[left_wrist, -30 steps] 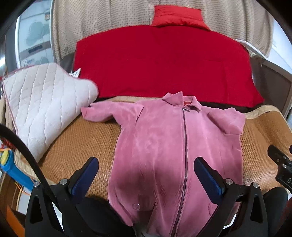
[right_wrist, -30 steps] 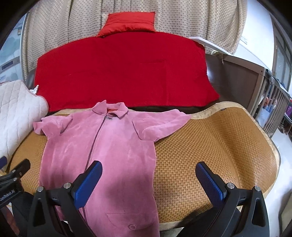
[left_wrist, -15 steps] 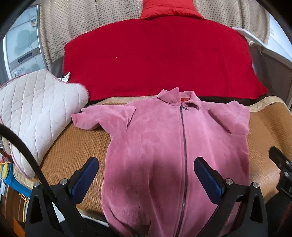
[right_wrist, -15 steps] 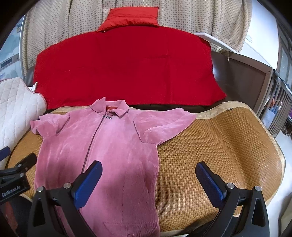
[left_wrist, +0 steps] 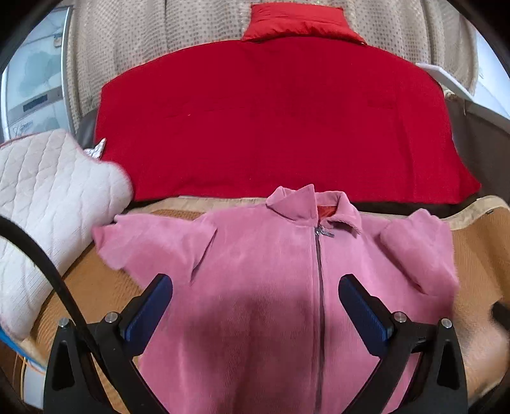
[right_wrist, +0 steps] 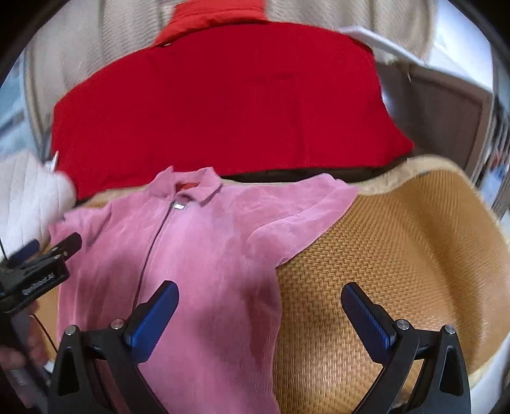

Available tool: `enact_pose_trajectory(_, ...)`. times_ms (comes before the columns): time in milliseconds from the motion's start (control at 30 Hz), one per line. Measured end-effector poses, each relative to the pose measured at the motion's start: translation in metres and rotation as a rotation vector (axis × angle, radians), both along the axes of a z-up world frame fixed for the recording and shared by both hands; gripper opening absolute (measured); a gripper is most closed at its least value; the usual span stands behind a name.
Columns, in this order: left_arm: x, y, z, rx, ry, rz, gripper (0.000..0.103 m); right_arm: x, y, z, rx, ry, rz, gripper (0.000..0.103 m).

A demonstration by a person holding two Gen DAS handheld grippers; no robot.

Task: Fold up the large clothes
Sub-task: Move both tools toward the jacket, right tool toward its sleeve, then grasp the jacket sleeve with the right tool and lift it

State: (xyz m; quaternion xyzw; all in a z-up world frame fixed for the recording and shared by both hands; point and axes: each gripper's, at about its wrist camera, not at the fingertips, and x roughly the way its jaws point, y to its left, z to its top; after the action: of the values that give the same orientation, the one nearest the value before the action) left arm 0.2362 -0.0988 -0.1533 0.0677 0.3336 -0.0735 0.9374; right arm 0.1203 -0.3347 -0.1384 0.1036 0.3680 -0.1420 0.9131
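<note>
A pink zip-front jacket [left_wrist: 271, 286] with a collar and short sleeves lies flat, face up, on a woven tan mat [left_wrist: 478, 254]. It also shows in the right wrist view [right_wrist: 197, 254] on the mat [right_wrist: 398, 254]. My left gripper [left_wrist: 255, 305] is open and empty, hovering over the jacket's chest. My right gripper [right_wrist: 259, 312] is open and empty, over the jacket's right side seam below the right sleeve [right_wrist: 312, 207]. The left gripper's body [right_wrist: 35, 274] shows at the left edge of the right wrist view.
A red blanket [left_wrist: 271, 121] covers the sofa back behind the mat, with a red cushion [left_wrist: 299, 19] on top. A white quilted pad [left_wrist: 41, 207] lies at the left of the mat. A wooden rail [right_wrist: 446, 105] stands at the right.
Both grippers have moved forward over the jacket, toward its collar and sleeves. The jacket has not moved. Both stay open.
</note>
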Motion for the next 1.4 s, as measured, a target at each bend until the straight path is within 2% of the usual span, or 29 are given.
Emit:
enact_pose_trajectory(133,0.013,-0.010,-0.020,0.017,0.089,-0.016,0.103,0.016,-0.048,-0.011,0.115,-0.039,-0.028,0.103)
enact_pose_trajectory(200,0.009,-0.016,-0.019,0.042,0.057,-0.028,0.103,0.025,-0.068,-0.019,0.187,-0.044,-0.033,0.103)
enact_pose_trajectory(267,0.004,-0.021,-0.019,0.079,0.019,-0.037,0.103,0.040,-0.096,-0.031,0.300,-0.052,-0.039,0.103)
enact_pose_trajectory(367,0.003,-0.026,-0.024,0.103,0.006,-0.060,0.103,0.060,-0.137,-0.049,0.433,-0.074,-0.087,0.103)
enact_pose_trajectory(433,0.007,-0.027,-0.029,0.105,0.019,-0.065,0.103,0.070,-0.162,-0.059,0.503,-0.090,-0.135,0.099)
enact_pose_trajectory(533,0.014,-0.027,-0.036,0.093,0.042,-0.061,0.103,0.088,-0.197,-0.074,0.606,-0.100,-0.189,0.089)
enact_pose_trajectory(567,0.017,-0.027,-0.038,0.089,0.049,-0.056,0.103,0.096,-0.209,-0.080,0.630,-0.104,-0.206,0.082)
enact_pose_trajectory(633,0.019,-0.027,-0.042,0.080,0.062,-0.056,0.103,0.108,-0.226,-0.086,0.647,-0.108,-0.233,0.079)
enact_pose_trajectory(867,0.029,-0.032,-0.051,0.070,0.093,-0.079,0.103,0.154,-0.277,-0.092,0.585,-0.117,-0.313,0.079)
enact_pose_trajectory(967,0.033,-0.035,-0.054,0.070,0.100,-0.092,0.103,0.175,-0.285,-0.098,0.548,-0.080,-0.328,0.078)
enact_pose_trajectory(1033,0.035,-0.036,-0.057,0.073,0.110,-0.099,0.103,0.187,-0.291,-0.102,0.531,-0.052,-0.340,0.073)
enact_pose_trajectory(1133,0.038,-0.036,-0.061,0.082,0.119,-0.099,0.103,0.206,-0.294,-0.112,0.501,0.010,-0.332,0.060)
enact_pose_trajectory(1167,0.039,-0.037,-0.062,0.086,0.122,-0.098,0.103,0.214,-0.291,-0.117,0.492,0.042,-0.319,0.048)
enact_pose_trajectory(1233,0.041,-0.036,-0.063,0.087,0.125,-0.096,0.103,0.221,-0.285,-0.118,0.430,0.057,-0.310,0.038)
enact_pose_trajectory(1300,0.042,-0.035,-0.063,0.084,0.123,-0.089,0.103,0.226,-0.278,-0.115,0.406,0.058,-0.259,0.014)
enact_pose_trajectory(1400,0.044,-0.030,-0.059,0.070,0.110,-0.070,0.103,0.221,-0.266,-0.101,0.446,0.002,-0.205,0.009)
